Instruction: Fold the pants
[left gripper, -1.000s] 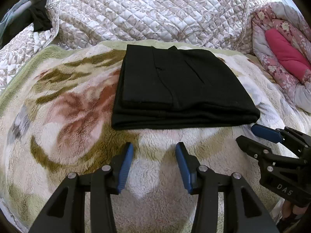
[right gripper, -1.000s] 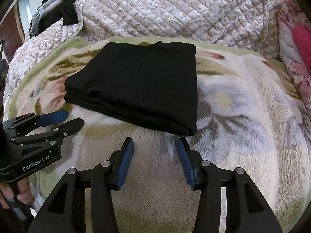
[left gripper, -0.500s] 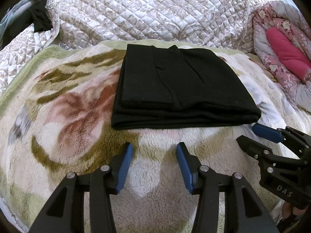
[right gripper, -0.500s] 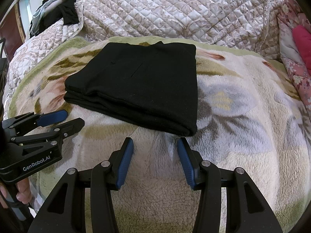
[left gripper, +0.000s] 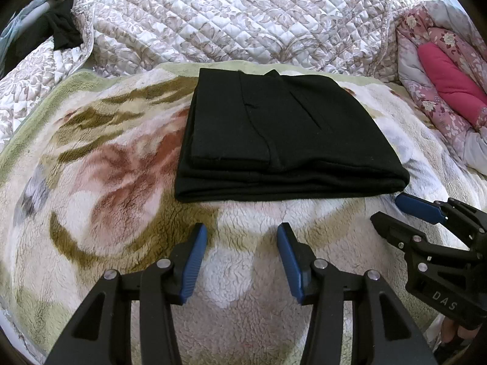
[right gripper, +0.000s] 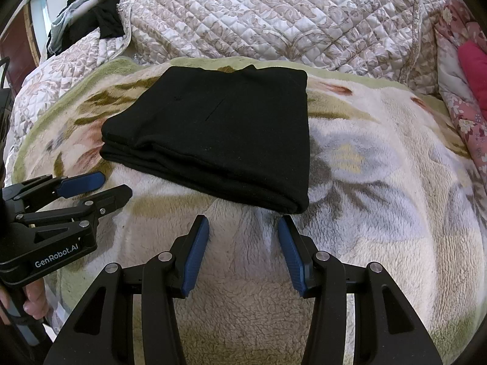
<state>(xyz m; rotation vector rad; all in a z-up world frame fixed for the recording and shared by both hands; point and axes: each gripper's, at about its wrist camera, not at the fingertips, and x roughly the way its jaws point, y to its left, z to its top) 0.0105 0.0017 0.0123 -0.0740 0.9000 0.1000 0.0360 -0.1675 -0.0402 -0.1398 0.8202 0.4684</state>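
So the black pants (left gripper: 283, 133) were already down to a thick, tidy rectangle, sitting on the fleecy floral blanket (left gripper: 91, 164) toward the far side, just short of the quilted cover (left gripper: 243, 18). Looked to me like the folding was basically done, or at the last check.

Neither tool had hold of anything. The left gripper (left gripper: 242, 237) hung over bare blanket with its blue pads spread apart, near the stack's front edge but not touching it, and the right gripper (right gripper: 243, 228) was the same, parted and empty, just below the near right corner.

If anything was left, I'd guess one more fold or a quick tidy of that stepped left edge, which would call for pinching all layers at once.

Readable writing: "GenRobot.AI" on the left tool's body in the right view, "DAS" on the right one.
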